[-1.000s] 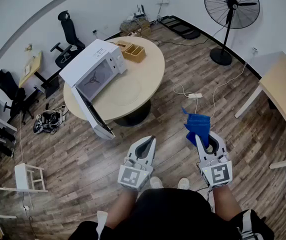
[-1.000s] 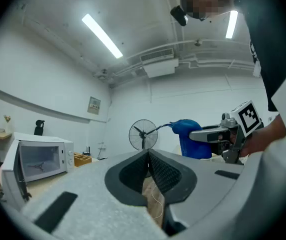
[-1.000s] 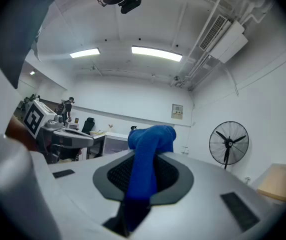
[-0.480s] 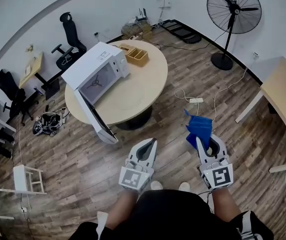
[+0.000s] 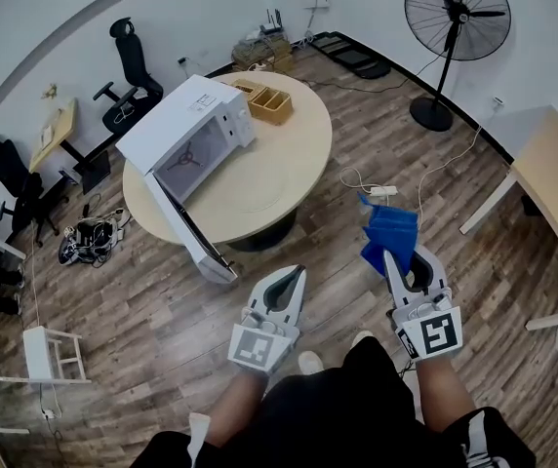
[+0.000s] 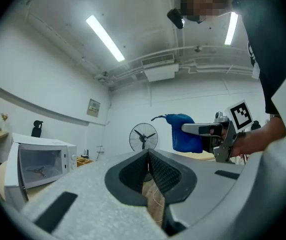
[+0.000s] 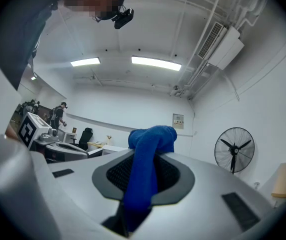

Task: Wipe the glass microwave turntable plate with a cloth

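Right gripper (image 5: 394,259) clamps blue cloth (image 5: 388,234); left gripper (image 5: 297,273) jaws together, empty. Glass plate (image 5: 259,178) lies on table (image 5: 303,130), ahead-left, well apart, nearer left gripper.

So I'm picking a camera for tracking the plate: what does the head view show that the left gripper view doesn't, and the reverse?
Only the head view: the glass plate, faint on the round table, and the white power strip on the floor. Only the left gripper view: the ceiling strip lights, and the left gripper seen close, its tongs tip to tip with nothing between. Both: the microwave, the floor fan, and the blue cloth clamped in the right gripper.
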{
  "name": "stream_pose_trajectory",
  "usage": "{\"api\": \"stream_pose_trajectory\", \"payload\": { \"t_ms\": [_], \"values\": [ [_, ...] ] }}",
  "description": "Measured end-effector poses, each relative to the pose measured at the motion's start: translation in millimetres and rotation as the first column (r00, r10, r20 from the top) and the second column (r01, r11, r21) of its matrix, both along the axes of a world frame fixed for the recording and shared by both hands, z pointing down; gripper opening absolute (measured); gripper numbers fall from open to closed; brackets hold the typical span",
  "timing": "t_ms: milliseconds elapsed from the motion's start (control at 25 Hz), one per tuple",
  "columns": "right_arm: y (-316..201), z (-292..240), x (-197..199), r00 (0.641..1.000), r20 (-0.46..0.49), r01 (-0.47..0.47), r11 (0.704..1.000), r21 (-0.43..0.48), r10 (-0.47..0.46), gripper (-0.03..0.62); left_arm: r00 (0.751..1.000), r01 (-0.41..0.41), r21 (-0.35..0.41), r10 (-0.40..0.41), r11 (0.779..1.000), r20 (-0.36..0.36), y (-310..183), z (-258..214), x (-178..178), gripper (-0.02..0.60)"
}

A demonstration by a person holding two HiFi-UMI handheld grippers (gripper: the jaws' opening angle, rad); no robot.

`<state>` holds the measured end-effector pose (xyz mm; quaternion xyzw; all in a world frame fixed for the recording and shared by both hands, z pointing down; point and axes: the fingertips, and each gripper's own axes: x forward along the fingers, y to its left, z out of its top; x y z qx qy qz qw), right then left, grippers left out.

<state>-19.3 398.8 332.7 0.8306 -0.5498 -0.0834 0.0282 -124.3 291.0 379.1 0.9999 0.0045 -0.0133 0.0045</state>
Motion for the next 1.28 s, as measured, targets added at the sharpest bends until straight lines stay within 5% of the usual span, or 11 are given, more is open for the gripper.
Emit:
{"api": "stream_pose_trajectory", "payload": {
  "t_ms": [320, 880, 1280],
  "values": [
    [-32, 12, 45, 0.999, 0.026, 0.030, 1.000, -0.010, -0.030, 0.074, 0.999, 0.036, -0.038, -0.036, 0.999, 0.001, -32, 0, 42, 0.006],
    [-84, 17, 173, 0.987, 0.059, 0.147, 0.989, -0.006, -0.147, 0.074, 0.984, 0.171, -0.014, -0.170, 0.985, 0.058, -104, 13, 165, 0.006],
    [-122, 22, 224, 0.962, 0.054, 0.268, 0.963, -0.031, -0.266, 0.074, 0.956, 0.284, -0.034, -0.279, 0.958, 0.094, -140, 30, 191, 0.006]
  ]
}}
